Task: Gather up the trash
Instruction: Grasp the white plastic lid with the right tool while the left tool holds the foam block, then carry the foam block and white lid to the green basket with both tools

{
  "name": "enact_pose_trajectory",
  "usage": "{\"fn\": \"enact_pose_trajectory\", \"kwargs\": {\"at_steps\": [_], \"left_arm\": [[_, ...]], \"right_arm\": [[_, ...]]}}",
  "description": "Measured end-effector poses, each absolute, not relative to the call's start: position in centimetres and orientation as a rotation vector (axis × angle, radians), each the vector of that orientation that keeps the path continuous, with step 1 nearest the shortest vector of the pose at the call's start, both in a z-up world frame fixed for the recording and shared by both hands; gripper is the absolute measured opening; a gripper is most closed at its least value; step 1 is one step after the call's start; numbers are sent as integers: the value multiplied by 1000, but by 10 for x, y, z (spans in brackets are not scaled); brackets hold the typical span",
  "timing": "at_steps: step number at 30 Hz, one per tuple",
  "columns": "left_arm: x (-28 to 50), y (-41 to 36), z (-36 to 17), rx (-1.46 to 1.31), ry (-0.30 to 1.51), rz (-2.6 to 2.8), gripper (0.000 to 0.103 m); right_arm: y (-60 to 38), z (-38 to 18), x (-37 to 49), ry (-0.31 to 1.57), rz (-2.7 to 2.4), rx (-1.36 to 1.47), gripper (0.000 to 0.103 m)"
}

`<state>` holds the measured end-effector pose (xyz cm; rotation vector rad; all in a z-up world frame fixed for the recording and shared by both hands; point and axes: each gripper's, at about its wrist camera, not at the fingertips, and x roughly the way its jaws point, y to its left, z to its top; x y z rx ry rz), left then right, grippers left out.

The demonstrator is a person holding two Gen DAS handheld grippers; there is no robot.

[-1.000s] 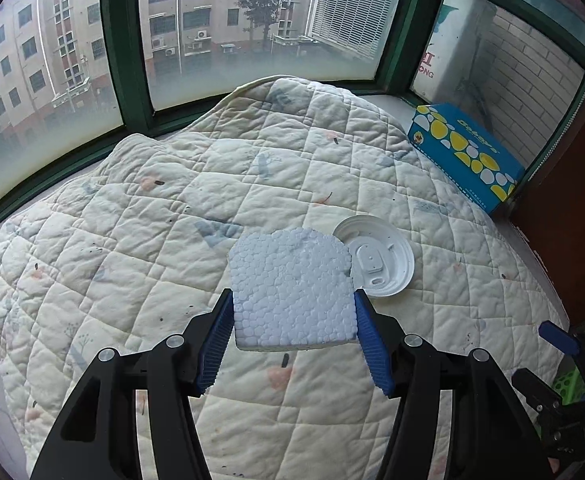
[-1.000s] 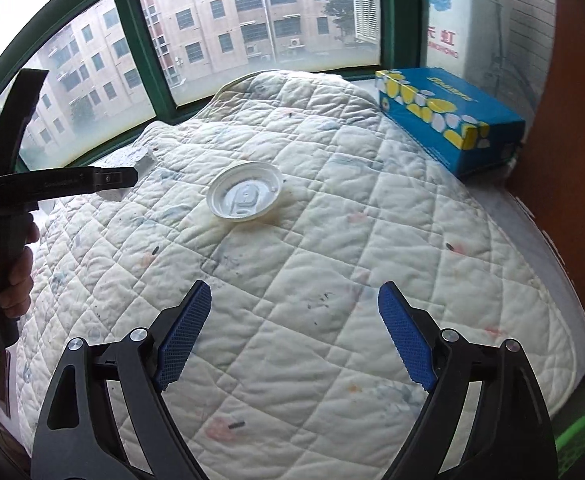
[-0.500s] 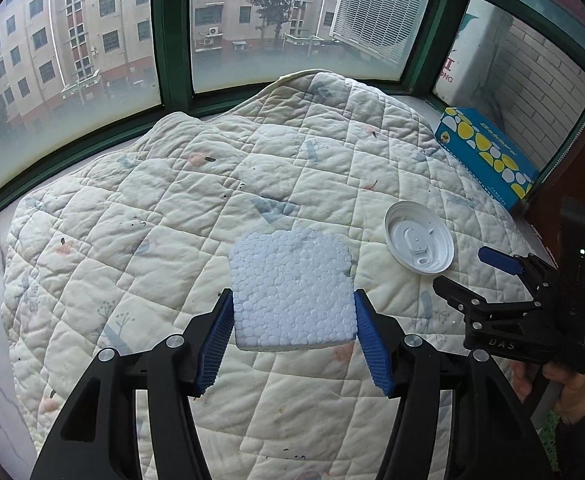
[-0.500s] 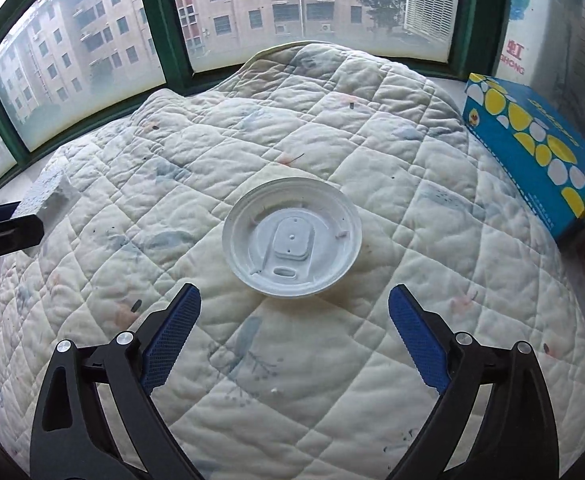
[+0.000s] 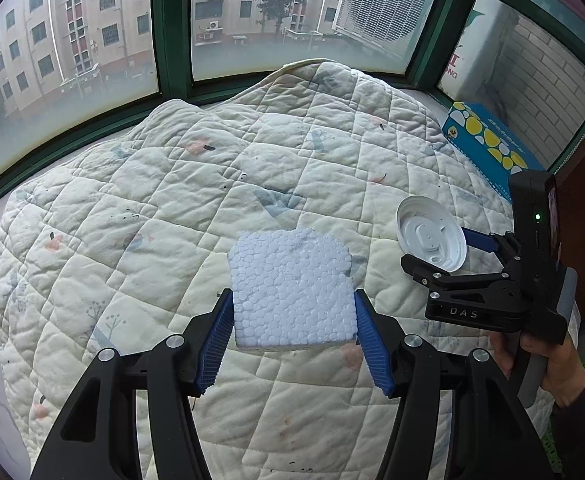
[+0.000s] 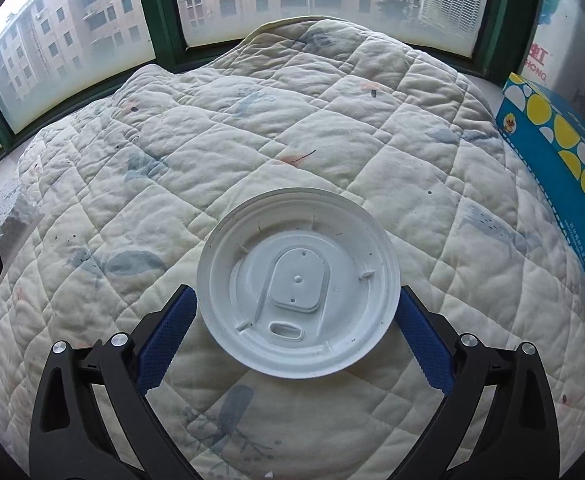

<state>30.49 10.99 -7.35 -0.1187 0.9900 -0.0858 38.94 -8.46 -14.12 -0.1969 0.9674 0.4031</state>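
Lid (image 6: 297,282) sits upside down on the quilt (image 6: 332,112), between the right gripper (image 6: 296,322)'s wide jaws, pads near its rim. Looks like grab time; squeeze gently. Left gripper (image 5: 292,322) is clamped on the foam chunk (image 5: 290,288).

Brightness: both views bright, evenly lit daylight.
Source: the windows (image 5: 276,20) at the far side; overcast, diffuse.
Glass: lower panes hazy and milky, softening the buildings beyond.
Shadows: faint and soft; shallow ones in the creases of the quilt (image 6: 332,128), a weak one under the foam block (image 5: 292,292).
Glare: none strong; the white lid (image 6: 298,282) is bright yet keeps its moulded detail.
Distortion: heavy fisheye bending of window frames; dark vignette in the corners.
Focus: sharp centrally, slight softness at left and right edges.
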Motion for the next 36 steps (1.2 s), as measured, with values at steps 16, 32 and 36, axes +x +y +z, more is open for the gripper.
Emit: {"fn": "enact_pose_trajectory", "kwargs": {"at_steps": [16, 32, 36], "left_arm": [[290, 97, -66, -125, 983, -96, 57], [229, 49, -43, -105, 950, -192, 57], [211, 37, -39, -107, 943, -215, 57]], "right_arm": [[-102, -117, 359, 962, 382, -137, 93], [-149, -67, 256, 916, 301, -140, 93], [-167, -59, 227, 908, 271, -126, 93]]}}
